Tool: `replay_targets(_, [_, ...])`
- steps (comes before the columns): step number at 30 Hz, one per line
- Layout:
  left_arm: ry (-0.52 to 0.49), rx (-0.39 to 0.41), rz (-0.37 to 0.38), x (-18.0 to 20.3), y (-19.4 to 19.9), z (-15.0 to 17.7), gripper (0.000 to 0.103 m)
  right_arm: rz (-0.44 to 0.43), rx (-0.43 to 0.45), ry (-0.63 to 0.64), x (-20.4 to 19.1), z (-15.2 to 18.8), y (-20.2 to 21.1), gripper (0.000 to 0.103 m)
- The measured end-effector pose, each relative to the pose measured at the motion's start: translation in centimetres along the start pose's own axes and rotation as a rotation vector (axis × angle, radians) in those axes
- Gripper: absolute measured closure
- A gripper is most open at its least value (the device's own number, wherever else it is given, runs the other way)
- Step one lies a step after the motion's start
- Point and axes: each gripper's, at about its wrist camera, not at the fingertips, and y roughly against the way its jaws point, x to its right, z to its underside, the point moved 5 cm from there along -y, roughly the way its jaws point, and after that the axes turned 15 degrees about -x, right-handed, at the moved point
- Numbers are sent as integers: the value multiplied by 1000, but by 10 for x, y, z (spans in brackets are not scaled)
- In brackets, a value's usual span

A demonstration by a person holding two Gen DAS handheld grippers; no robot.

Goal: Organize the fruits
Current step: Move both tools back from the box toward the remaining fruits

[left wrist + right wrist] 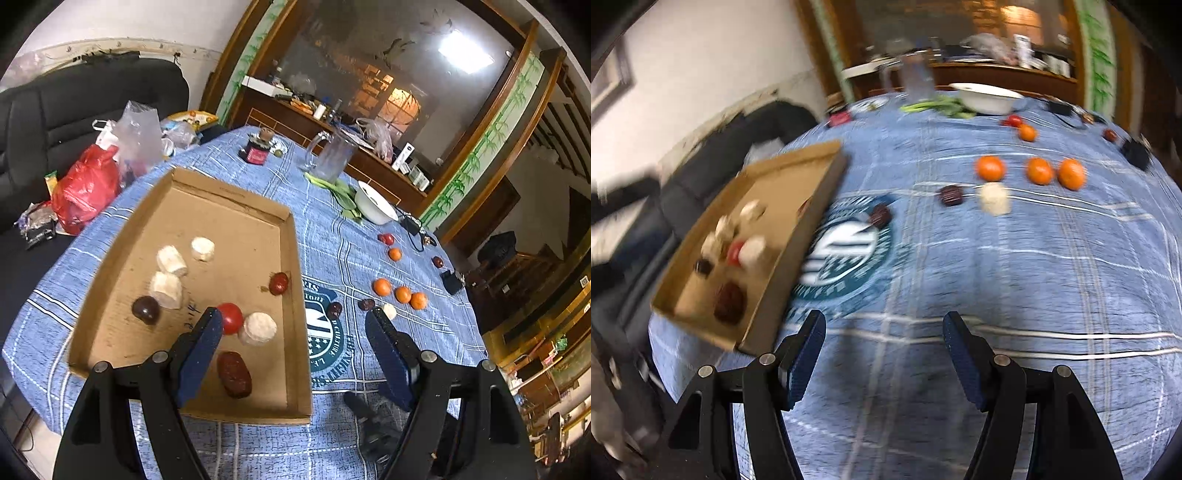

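Your left gripper [295,321] and right gripper [882,328]: both wide apart, nothing held. Cardboard tray [236,199] at left already holds several fruits. Left to collect: oranges [990,168], dark dates [951,195], white piece [995,199], far right on blue tablecloth [1034,295].

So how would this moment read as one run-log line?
left gripper: open, empty | right gripper: open, empty | cardboard tray: partly filled | oranges: on tablecloth
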Motion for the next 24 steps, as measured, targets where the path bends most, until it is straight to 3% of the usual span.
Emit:
replay_targets(8, [-20,-4,2,-2,1,3,24,96,-20,150,-46,4,-18,33])
replay_targets(20, [-47,-3,-6,8,1,7,24,-7,-38,148,-46,6,-17,33])
replay_targets(24, [-96,11,-36,18,5,11,24,-21,17,95,-25,-2,4,32])
